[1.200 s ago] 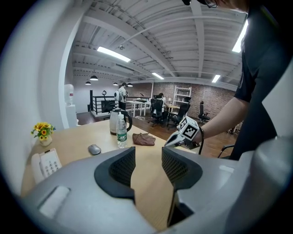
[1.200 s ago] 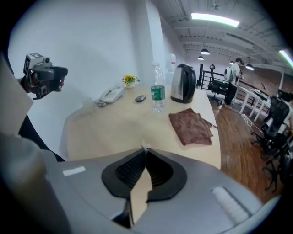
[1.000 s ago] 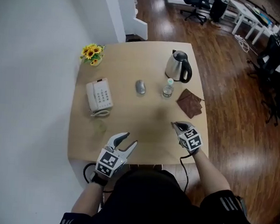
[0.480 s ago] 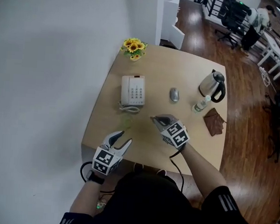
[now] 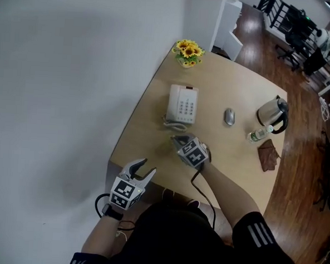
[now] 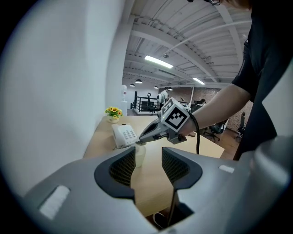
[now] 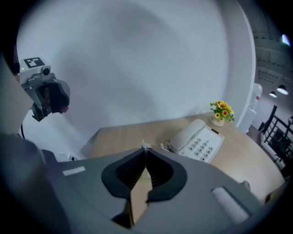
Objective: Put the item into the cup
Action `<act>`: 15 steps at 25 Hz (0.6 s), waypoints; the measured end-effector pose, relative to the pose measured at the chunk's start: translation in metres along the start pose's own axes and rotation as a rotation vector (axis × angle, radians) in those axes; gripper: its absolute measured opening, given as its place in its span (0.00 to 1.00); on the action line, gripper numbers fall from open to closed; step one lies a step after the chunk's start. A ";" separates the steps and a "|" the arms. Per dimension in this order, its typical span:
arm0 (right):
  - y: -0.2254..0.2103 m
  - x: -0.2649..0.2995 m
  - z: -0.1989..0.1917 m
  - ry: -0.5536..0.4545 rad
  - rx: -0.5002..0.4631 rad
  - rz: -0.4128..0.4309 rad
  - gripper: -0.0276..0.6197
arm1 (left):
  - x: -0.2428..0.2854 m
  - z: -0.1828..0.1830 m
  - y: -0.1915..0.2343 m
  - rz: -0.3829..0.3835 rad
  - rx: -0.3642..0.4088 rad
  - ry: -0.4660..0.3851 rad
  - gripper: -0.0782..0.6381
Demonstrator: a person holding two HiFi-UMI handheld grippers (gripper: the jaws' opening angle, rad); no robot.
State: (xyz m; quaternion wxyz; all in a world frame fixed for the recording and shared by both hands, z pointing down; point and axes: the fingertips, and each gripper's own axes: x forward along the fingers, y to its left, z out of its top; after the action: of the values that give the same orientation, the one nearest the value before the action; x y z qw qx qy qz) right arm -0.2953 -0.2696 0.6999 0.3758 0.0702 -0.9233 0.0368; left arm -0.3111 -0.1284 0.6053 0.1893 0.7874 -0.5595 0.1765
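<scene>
A clear plastic cup (image 6: 139,155) stands on the wooden table (image 5: 230,155), just in front of the white telephone (image 5: 182,104). My right gripper (image 5: 174,139) hovers directly above the cup. Its jaws are shut on a small white item (image 7: 145,146) that sticks out at their tips. In the left gripper view the right gripper (image 6: 140,141) points down at the cup's rim. My left gripper (image 5: 146,166) stays off the table's near edge, open and with nothing in it. The cup is barely visible in the head view.
A pot of sunflowers (image 5: 188,49) sits at the far corner by the white wall. To the right are a grey mouse (image 5: 229,116), a kettle (image 5: 272,112), a small bottle (image 5: 259,134) and a brown cloth (image 5: 268,155).
My right gripper, still shut, has travelled left across the table from the near right side to above the cup by the telephone. The head view swung left. The left gripper barely moved.
</scene>
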 end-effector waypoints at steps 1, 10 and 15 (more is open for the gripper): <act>0.000 0.010 -0.005 0.024 -0.002 0.002 0.06 | -0.003 -0.002 0.003 0.006 -0.005 0.003 0.36; -0.004 0.036 -0.019 0.075 0.066 -0.012 0.21 | -0.014 -0.021 0.017 0.016 -0.043 0.022 0.36; -0.004 0.028 -0.013 0.043 0.090 -0.009 0.21 | -0.009 -0.019 0.015 0.004 -0.036 0.015 0.36</act>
State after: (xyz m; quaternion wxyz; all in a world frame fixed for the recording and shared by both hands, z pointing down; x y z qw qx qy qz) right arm -0.3056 -0.2748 0.7289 0.3922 0.0904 -0.9121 0.0780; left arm -0.3294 -0.1164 0.6193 0.2072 0.7815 -0.5626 0.1728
